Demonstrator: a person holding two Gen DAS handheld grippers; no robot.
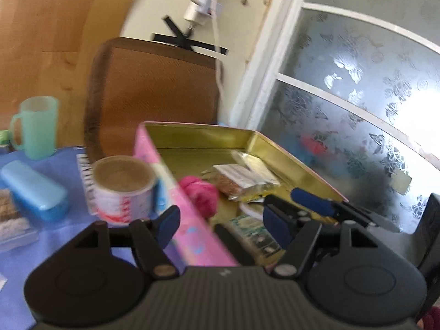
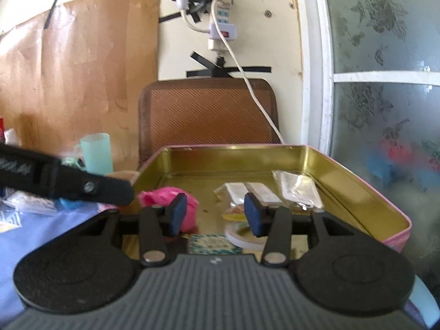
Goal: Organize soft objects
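Note:
An open tin box (image 1: 198,134) (image 2: 357,187), gold inside with pink outer walls, stands on the blue tablecloth (image 1: 68,236). A crumpled pink soft thing (image 1: 202,195) (image 2: 159,196) lies inside by its left wall, beside several clear packets (image 1: 247,176) (image 2: 297,187) and a flat tape roll (image 2: 242,238). My left gripper (image 1: 221,225) is open, straddling the tin's left wall without pressing it. My right gripper (image 2: 216,214) hovers open over the tin's near part with nothing between its pads. The pink thing sits just behind its left finger (image 2: 177,213).
Left of the tin stand a printed tape roll (image 1: 123,189), a blue case (image 1: 33,189) and a teal cup (image 1: 37,126) (image 2: 96,151). A brown chair back (image 1: 154,90) (image 2: 206,110) rises behind the table. A frosted window (image 2: 385,110) is close on the right.

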